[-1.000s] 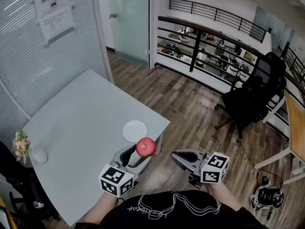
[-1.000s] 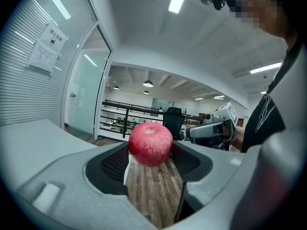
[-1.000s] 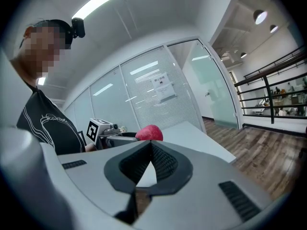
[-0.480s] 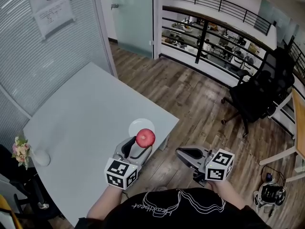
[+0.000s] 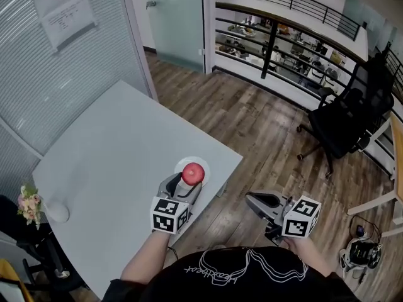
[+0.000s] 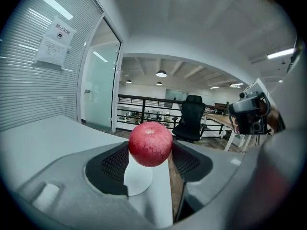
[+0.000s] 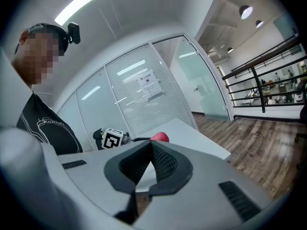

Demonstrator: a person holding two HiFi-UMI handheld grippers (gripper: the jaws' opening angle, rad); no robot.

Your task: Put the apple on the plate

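Grey table (image 5: 107,150) bears one plate (image 5: 206,168); left gripper (image 5: 189,182) clamps one apple (image 5: 194,172).

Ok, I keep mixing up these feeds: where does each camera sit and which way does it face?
Head view: on the head, steeply down at the table; left gripper, right gripper, shirt show.
Left gripper view: on that gripper, along jaws clamping the apple, past the plate towards a chair.
Right gripper view: on that gripper, along shut jaws towards the table; shirt shows.
Shared: the apple, in all three.
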